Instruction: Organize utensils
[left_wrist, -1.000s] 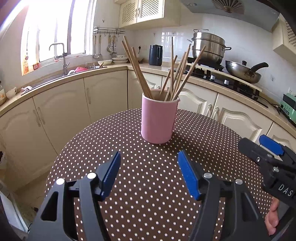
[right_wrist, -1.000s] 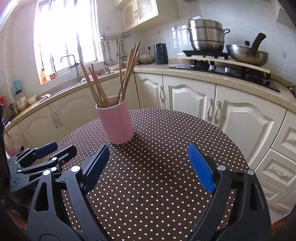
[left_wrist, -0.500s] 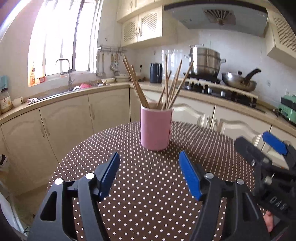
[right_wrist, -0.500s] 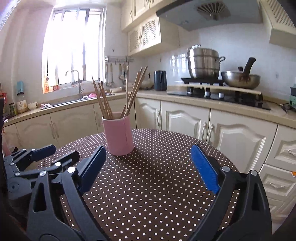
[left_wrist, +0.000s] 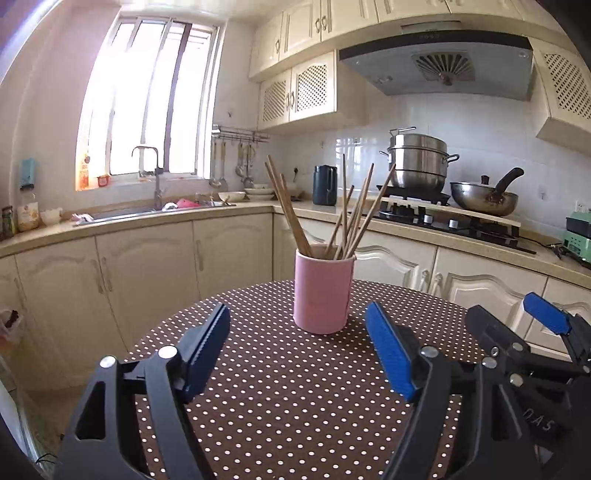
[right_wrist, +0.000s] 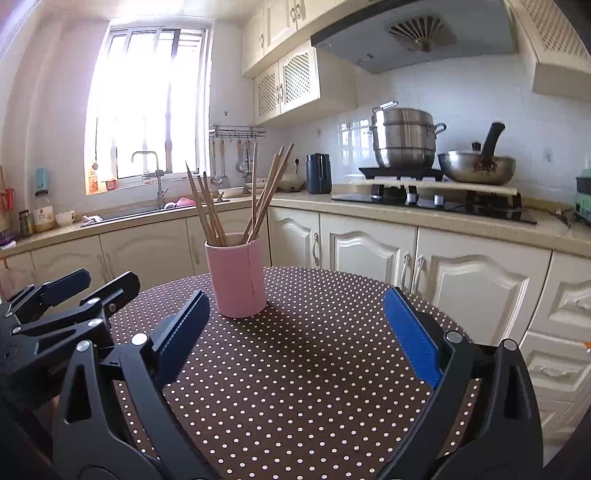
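Note:
A pink cup (left_wrist: 322, 291) stands upright on the round brown polka-dot table (left_wrist: 280, 406), holding several wooden chopsticks (left_wrist: 291, 210) that fan out of its top. It also shows in the right wrist view (right_wrist: 236, 275) with its chopsticks (right_wrist: 258, 195). My left gripper (left_wrist: 301, 354) is open and empty, low over the table, in front of the cup. My right gripper (right_wrist: 301, 332) is open and empty, in front and to the right of the cup. Each gripper shows at the edge of the other's view.
The table (right_wrist: 314, 369) sits in a kitchen. Cream cabinets (left_wrist: 147, 280) and a counter with a sink (left_wrist: 122, 212) run behind. A stove with a steel pot (left_wrist: 417, 162) and a wok (left_wrist: 484, 197) stands at the back right.
Both cameras have tilted upward and drawn back a little, so the cup sits lower and farther in view. Both grippers stay open and empty.

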